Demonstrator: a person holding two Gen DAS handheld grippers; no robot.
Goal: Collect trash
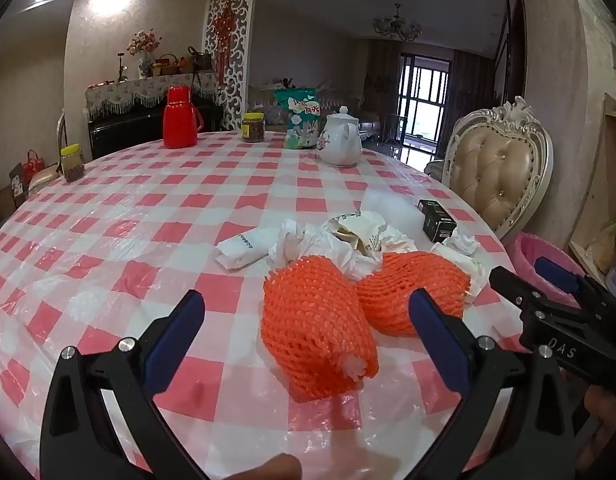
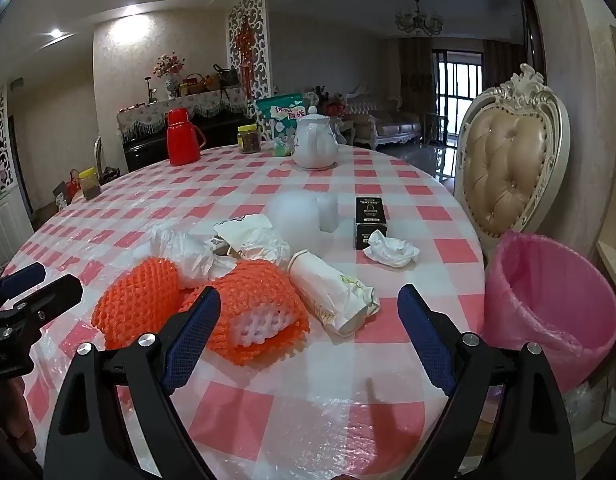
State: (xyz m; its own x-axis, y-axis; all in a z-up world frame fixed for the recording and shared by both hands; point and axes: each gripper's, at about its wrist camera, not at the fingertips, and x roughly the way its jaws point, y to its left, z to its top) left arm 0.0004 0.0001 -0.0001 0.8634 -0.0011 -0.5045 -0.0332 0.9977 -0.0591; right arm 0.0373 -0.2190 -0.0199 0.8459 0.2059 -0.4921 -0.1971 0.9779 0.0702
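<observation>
Trash lies in a heap on the pink-checked table point(image 1: 148, 220). One orange foam net point(image 1: 316, 332) sits between the fingers of my open left gripper point(image 1: 306, 295), and the pads stay clear of it. A second orange net point(image 1: 412, 288) lies just right of it, with crumpled white bags point(image 1: 308, 240) behind. My right gripper point(image 2: 308, 294) is open above the table, with nothing held. Ahead of it are the two nets point(image 2: 252, 312), a rolled paper wrapper point(image 2: 332, 296), a crumpled tissue point(image 2: 392, 250) and a black box point(image 2: 370, 220). A pink-lined bin point(image 2: 548, 300) stands off the table's right edge.
At the far side of the table stand a red thermos point(image 1: 180, 118), a white teapot point(image 1: 340, 140), a green bag point(image 1: 302, 120) and two yellow-lidded jars point(image 1: 72, 162). A padded chair point(image 2: 508, 160) stands behind the bin. Each gripper shows at the edge of the other's view.
</observation>
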